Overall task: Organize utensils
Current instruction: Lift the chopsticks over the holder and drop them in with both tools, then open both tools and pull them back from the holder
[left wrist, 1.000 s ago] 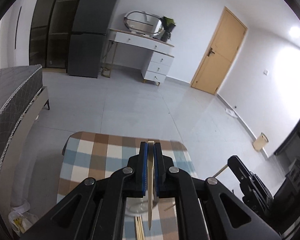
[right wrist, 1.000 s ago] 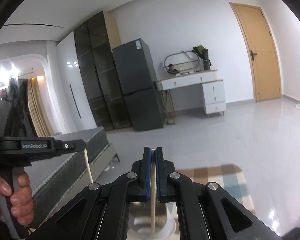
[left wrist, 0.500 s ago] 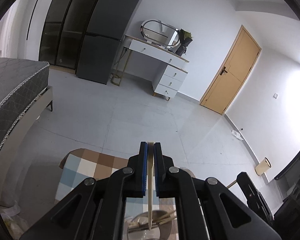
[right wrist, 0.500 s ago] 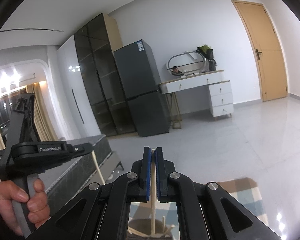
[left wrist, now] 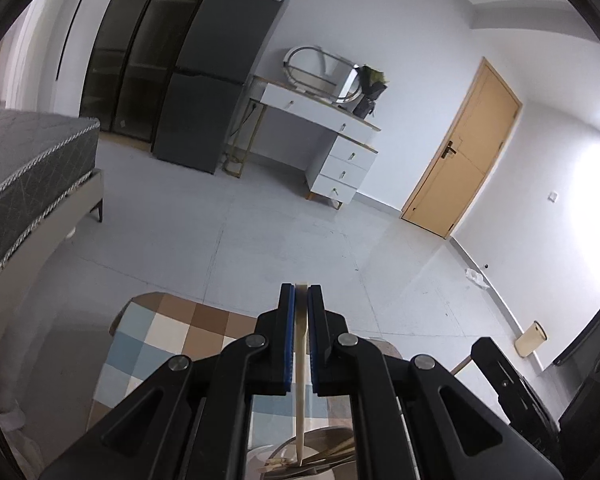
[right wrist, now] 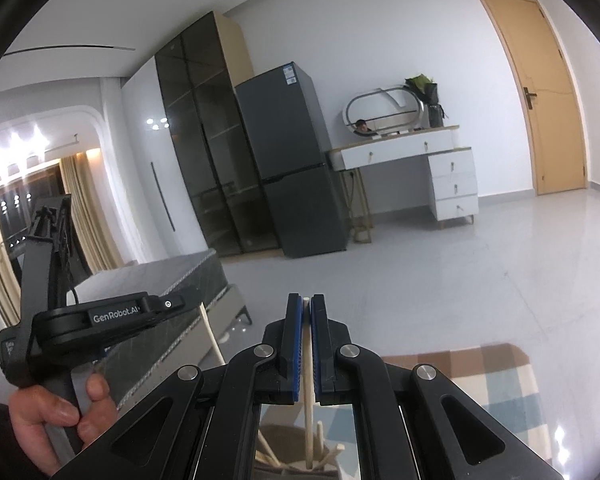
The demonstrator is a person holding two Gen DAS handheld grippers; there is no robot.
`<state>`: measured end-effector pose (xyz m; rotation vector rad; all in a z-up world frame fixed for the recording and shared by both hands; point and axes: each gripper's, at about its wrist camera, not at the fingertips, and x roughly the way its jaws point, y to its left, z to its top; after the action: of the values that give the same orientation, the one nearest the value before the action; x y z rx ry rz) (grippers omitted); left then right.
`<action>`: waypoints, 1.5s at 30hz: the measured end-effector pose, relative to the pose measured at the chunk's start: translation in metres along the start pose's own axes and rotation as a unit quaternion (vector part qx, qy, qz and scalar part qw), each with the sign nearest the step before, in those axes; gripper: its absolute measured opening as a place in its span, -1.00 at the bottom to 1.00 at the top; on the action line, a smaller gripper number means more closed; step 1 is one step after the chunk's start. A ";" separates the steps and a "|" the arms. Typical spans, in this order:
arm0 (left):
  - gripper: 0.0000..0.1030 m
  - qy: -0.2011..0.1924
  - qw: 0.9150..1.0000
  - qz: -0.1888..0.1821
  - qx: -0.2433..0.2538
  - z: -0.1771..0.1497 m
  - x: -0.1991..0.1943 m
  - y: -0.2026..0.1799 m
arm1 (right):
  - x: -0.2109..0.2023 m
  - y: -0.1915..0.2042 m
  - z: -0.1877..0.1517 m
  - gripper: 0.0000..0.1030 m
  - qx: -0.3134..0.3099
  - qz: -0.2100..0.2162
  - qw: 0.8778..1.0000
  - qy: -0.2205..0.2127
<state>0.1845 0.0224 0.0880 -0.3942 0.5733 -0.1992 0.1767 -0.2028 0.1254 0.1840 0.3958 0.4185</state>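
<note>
Holding one pale chopstick upright, tip down, the left gripper has its jaws clamped on it; judged ready for dropping into the round holder below, where other sticks already lean. Right gripper: jaws likewise clamped on a second chopstick, over the same holder. Beneath: checked cloth on the counter. Beyond: bed, fridge, dressing table, door. No obstruction visible.

Below my hand-held grippers, a holder crowded with sticks narrows entry; open floor lies beyond the table; bed blocks left.
</note>
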 end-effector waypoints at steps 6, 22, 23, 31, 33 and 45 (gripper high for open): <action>-0.97 -0.009 0.998 -0.012 0.060 -0.002 -0.004 -0.014 | -0.003 0.002 -0.005 -0.93 -0.016 0.004 1.000 0.008; -0.97 0.108 0.988 -0.052 0.097 -0.042 -0.016 -0.022 | -0.003 0.002 -0.052 -0.89 0.002 0.014 0.995 0.098; -0.96 0.119 0.986 -0.054 0.100 -0.043 -0.016 -0.024 | -0.007 0.001 -0.055 -0.89 0.003 0.012 0.995 0.103; -0.89 0.174 0.979 -0.013 0.106 -0.063 -0.027 -0.031 | -0.067 -0.027 -0.074 -0.87 0.057 -0.026 0.992 0.107; -0.87 0.176 0.980 -0.009 0.094 -0.071 -0.037 -0.029 | -0.079 -0.031 -0.080 -0.87 0.067 -0.033 0.991 0.115; 0.33 0.115 0.988 0.035 0.101 -0.106 -0.115 -0.058 | -0.140 -0.010 -0.114 -0.07 0.058 -0.041 0.992 0.101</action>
<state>0.0255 -0.0290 0.0866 -0.1542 0.7860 -0.2358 0.0158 -0.2617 0.0659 0.2378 0.6254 0.3347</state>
